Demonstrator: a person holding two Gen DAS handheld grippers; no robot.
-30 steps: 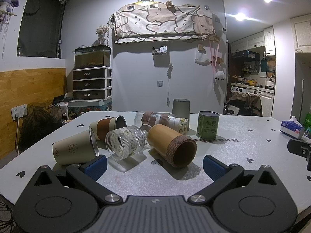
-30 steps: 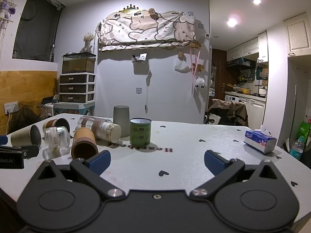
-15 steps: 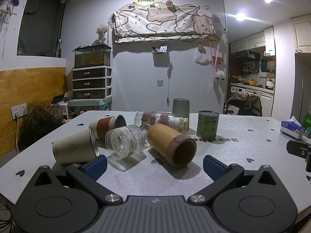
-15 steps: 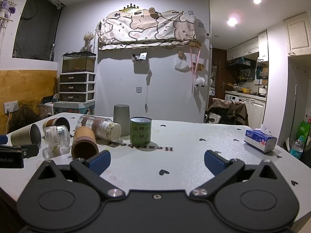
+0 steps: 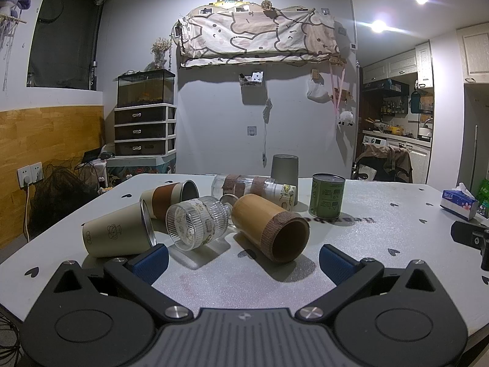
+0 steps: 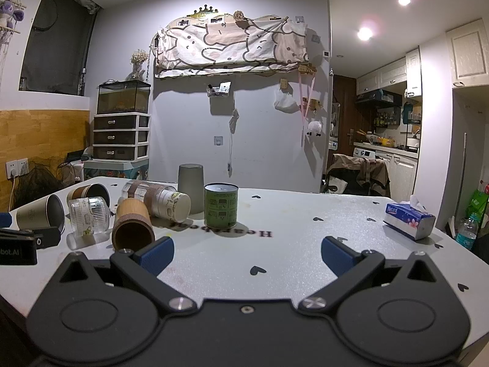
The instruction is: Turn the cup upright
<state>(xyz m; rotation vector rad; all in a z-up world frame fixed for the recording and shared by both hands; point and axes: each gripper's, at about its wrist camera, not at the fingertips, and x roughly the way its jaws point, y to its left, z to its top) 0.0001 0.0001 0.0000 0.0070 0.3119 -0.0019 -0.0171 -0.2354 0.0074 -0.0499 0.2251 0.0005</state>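
Several cups lie on their sides on the white table (image 5: 382,214): a bamboo cup (image 5: 269,227) with its mouth toward me, a ribbed glass cup (image 5: 197,224), a beige cup (image 5: 117,234), a brown-banded cup (image 5: 169,194) and a clear bottle-like cup (image 5: 253,188). A grey cup (image 5: 284,168) stands mouth down behind them. A green can (image 5: 326,195) stands upright. My left gripper (image 5: 243,258) is open and empty just in front of the bamboo cup. My right gripper (image 6: 246,252) is open and empty, with the bamboo cup (image 6: 131,227) to its left and the green can (image 6: 220,205) ahead.
A tissue box (image 6: 408,220) sits on the table's right side. The left gripper's body (image 6: 21,244) shows at the right wrist view's left edge. The right gripper's body (image 5: 472,238) shows at the left wrist view's right edge. A wall and drawers stand beyond the table.
The right gripper has drifted slightly toward the cups. The left gripper has barely moved. No cup has moved.
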